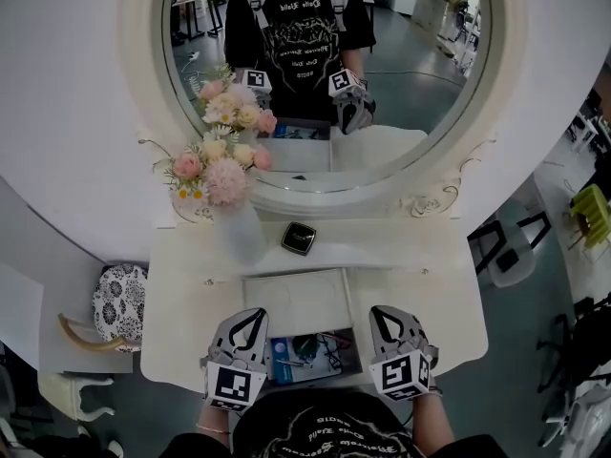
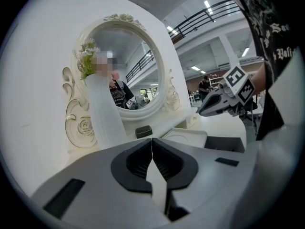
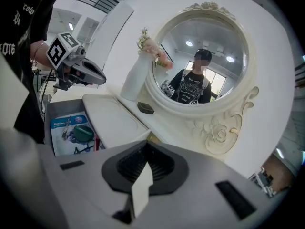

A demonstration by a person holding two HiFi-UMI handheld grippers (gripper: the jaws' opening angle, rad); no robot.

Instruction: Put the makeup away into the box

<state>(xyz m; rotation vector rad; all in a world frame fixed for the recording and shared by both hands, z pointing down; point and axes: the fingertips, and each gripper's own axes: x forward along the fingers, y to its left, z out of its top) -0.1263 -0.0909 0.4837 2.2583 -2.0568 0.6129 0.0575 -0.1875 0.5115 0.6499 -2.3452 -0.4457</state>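
Note:
A small black makeup compact (image 1: 298,238) lies on the white dressing table (image 1: 420,265), just in front of the mirror; it also shows as the compact (image 2: 143,131) and the compact (image 3: 146,108). At the table's front an open drawer (image 3: 66,108) holds a blue packet (image 1: 286,356) and a dark green round item (image 3: 83,133). My left gripper (image 1: 250,317) hangs over the drawer's left side, shut and empty. Over the right side my right gripper (image 1: 382,315) is likewise shut with nothing in it. Each one appears in the other's view: right gripper (image 2: 204,112), left gripper (image 3: 101,79).
A white vase (image 1: 239,232) of pink flowers (image 1: 221,172) stands left of the compact. The big round mirror (image 1: 325,65) rises behind. A recessed white panel (image 1: 298,301) lies between compact and drawer. A patterned stool (image 1: 119,303) is at the left, a chair (image 1: 516,251) at the right.

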